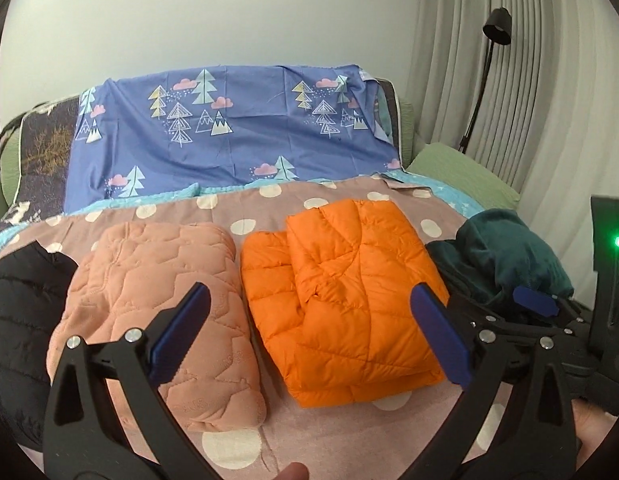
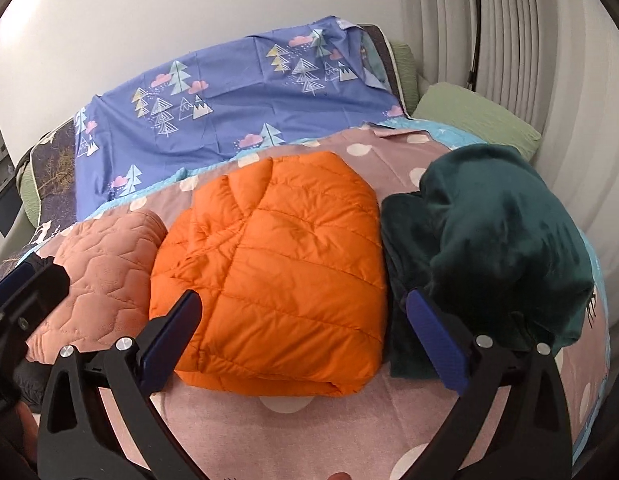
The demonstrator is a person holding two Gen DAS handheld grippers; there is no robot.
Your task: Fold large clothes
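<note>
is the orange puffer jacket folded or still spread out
Folded: the orange puffer jacket lies as a compact block on the polka-dot bedspread, doubled layers showing at its near edge.

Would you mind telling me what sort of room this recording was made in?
Most likely a bedroom at home: a bed with a polka-dot sheet, pleated curtains along the wall, and a black floor lamp beside a green pillow.

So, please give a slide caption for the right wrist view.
Open right claw above folded orange jacket, between peach quilted garment and unfolded green fleece.
</note>
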